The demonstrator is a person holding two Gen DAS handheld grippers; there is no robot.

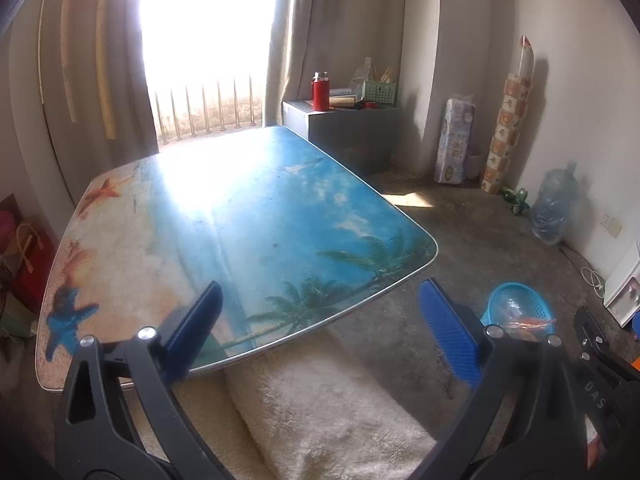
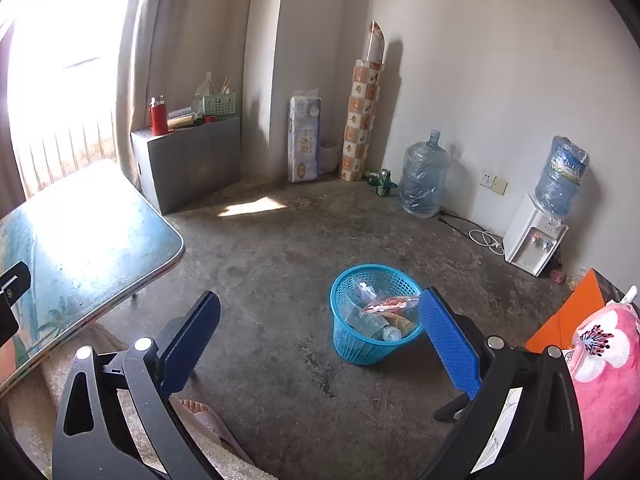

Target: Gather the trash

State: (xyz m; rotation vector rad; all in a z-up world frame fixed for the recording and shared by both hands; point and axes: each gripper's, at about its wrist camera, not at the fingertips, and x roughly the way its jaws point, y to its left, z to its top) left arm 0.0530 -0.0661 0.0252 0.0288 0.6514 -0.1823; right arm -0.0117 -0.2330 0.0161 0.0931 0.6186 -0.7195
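A blue mesh trash basket (image 2: 374, 312) stands on the concrete floor and holds clear plastic bottles and an orange wrapper (image 2: 390, 303). It also shows in the left wrist view (image 1: 518, 308), low at the right. My right gripper (image 2: 320, 336) is open and empty, hovering above the floor just left of the basket. My left gripper (image 1: 320, 328) is open and empty over the near edge of the low table (image 1: 240, 216), whose top bears a beach print. Part of the right gripper (image 1: 600, 364) shows at the far right of the left wrist view.
A cream rug (image 1: 320, 412) lies under the table's near edge. A grey box (image 2: 192, 160) with a red flask (image 2: 158, 118) stands by the window. Water jugs (image 2: 422, 178), a white dispenser (image 2: 534, 236) and a pink cushion (image 2: 604, 364) line the right side.
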